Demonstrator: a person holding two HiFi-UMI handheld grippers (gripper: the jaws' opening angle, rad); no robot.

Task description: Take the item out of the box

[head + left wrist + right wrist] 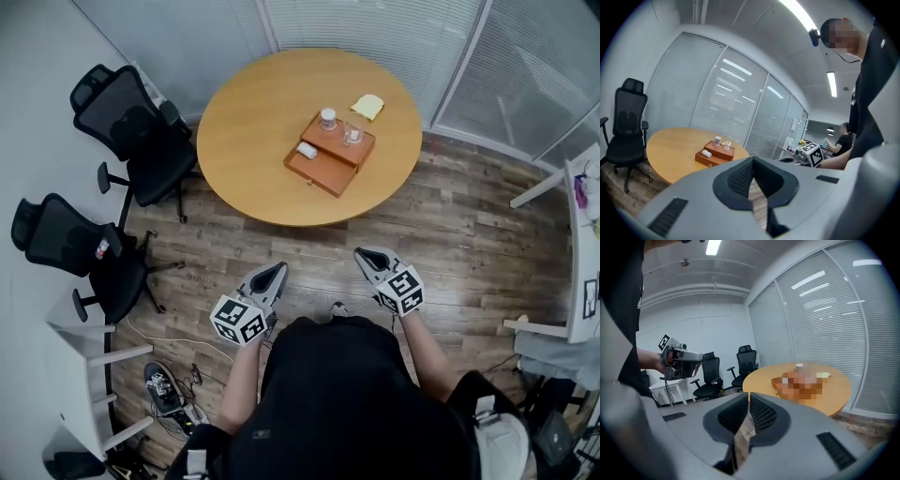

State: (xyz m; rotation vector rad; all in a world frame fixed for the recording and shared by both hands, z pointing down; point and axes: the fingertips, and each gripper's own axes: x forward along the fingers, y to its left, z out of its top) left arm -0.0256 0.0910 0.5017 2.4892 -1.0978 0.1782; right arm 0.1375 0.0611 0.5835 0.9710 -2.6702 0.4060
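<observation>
A brown wooden box (330, 152) stands on the round table (246, 122), its lower drawer pulled out. A small white roll (307, 150) lies in that drawer. On the box top are a jar (327, 119) and a glass (352, 135). Both grippers hang over the floor in front of the person, well short of the table. My left gripper (277, 269) is shut with nothing in it, and so is my right gripper (365, 254). The left gripper view shows the box (716, 153) far beyond the shut jaws. In the right gripper view the box (800, 382) is blurred over.
A yellow sponge-like piece (367, 106) lies at the table's far side. Two black office chairs (131, 131) (80, 253) stand to the left. A white desk (581, 234) is at the right and a white stand (89, 356) at the lower left. Blinds on glass walls close the back.
</observation>
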